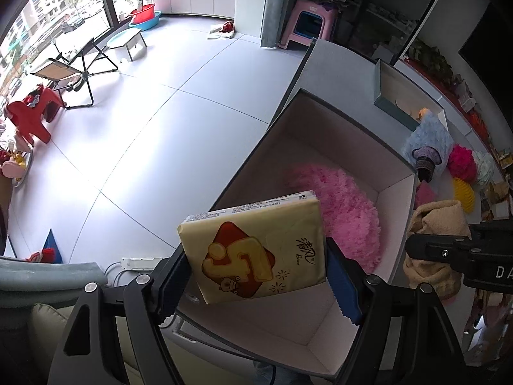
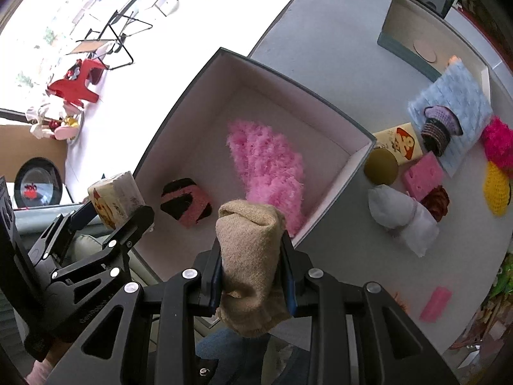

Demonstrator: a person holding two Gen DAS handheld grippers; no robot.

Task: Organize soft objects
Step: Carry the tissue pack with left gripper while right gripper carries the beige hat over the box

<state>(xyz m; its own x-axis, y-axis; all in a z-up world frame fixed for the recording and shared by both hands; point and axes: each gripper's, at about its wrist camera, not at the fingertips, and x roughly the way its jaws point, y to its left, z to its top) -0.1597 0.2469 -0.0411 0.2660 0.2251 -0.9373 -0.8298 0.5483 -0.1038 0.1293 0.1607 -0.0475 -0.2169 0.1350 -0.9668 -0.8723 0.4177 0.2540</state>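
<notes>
While the left hand-held gripper (image 1: 256, 276) pinches a yellow tissue pack (image 1: 256, 247) across its width, the right hand-held gripper (image 2: 253, 276) is pressed in on a beige rolled sock (image 2: 250, 256). The tissue pack is a flat, plastic-wrapped rectangle printed with a red diamond, a pale yellow figure and a small bear; its long axis runs up and away from the left fingers, tilted somewhat to one side, printed face toward the camera. It hangs above the near corner of an open grey box (image 1: 397, 157) with a pale lining. The sock is a soft, thick roll standing lengthwise between the right fingers, folded end pointing away from the gripper, over the box's near edge.

Inside the box, ahead of both grippers, lie a fluffy pink item (image 2: 266, 166) and a pink-and-black knitted piece (image 2: 186, 205).

The box stands on a grey surface (image 2: 320, 32). To the right of the right gripper, on the surface: a white sock roll (image 2: 397, 215), a pink sponge (image 2: 423, 176), a light blue cloth (image 2: 455, 102), a second tissue pack (image 2: 400, 141) and yellow and magenta knitted items. Beyond the left gripper lies a pale tiled floor (image 1: 160, 128) with a folding chair (image 1: 73, 73), a red stool (image 1: 32, 115) and large windows.
</notes>
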